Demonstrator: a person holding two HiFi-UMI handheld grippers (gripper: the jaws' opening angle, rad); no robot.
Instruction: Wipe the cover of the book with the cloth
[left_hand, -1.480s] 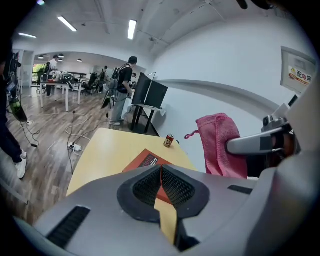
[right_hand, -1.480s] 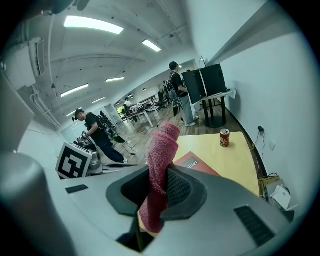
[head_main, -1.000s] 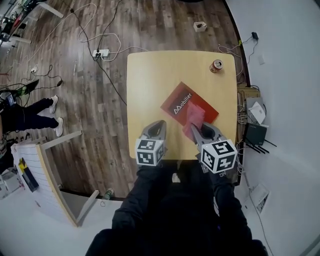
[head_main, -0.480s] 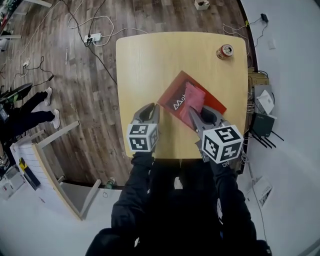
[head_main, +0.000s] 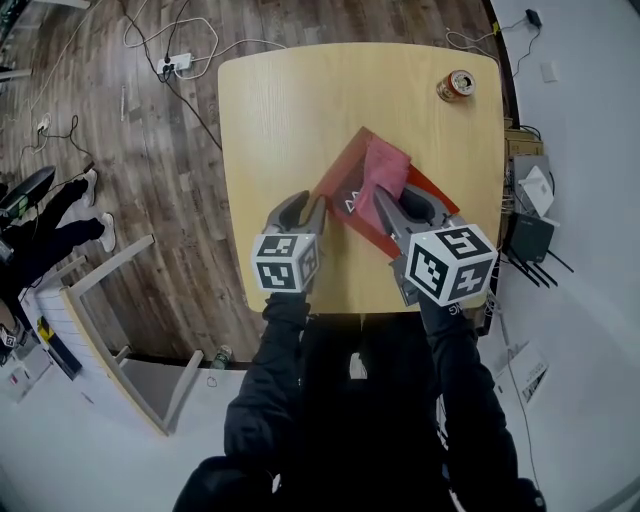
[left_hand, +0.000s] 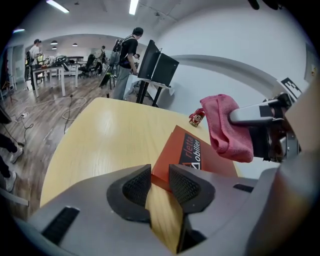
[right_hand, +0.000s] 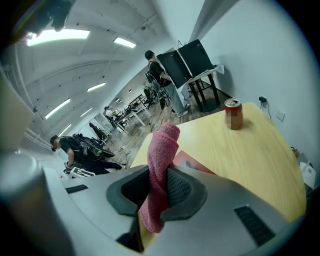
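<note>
Wooden tabletop (head_main: 270, 120) with a red book (head_main: 345, 190) and a pink cloth (head_main: 380, 175).
Head view: book right of centre, can (head_main: 458, 84) far right, right gripper (head_main: 395, 210) holding the cloth over the cover, left gripper (head_main: 300, 212) at its near-left corner. Left gripper view: fingers (left_hand: 186, 186) slightly apart, book corner at their tips. Right gripper view: fingers (right_hand: 179, 189) clamped on cloth.

Bright, even indoor light from ceiling strips (right_hand: 57, 35); strong fisheye bending at edges; soft shadows.
</note>
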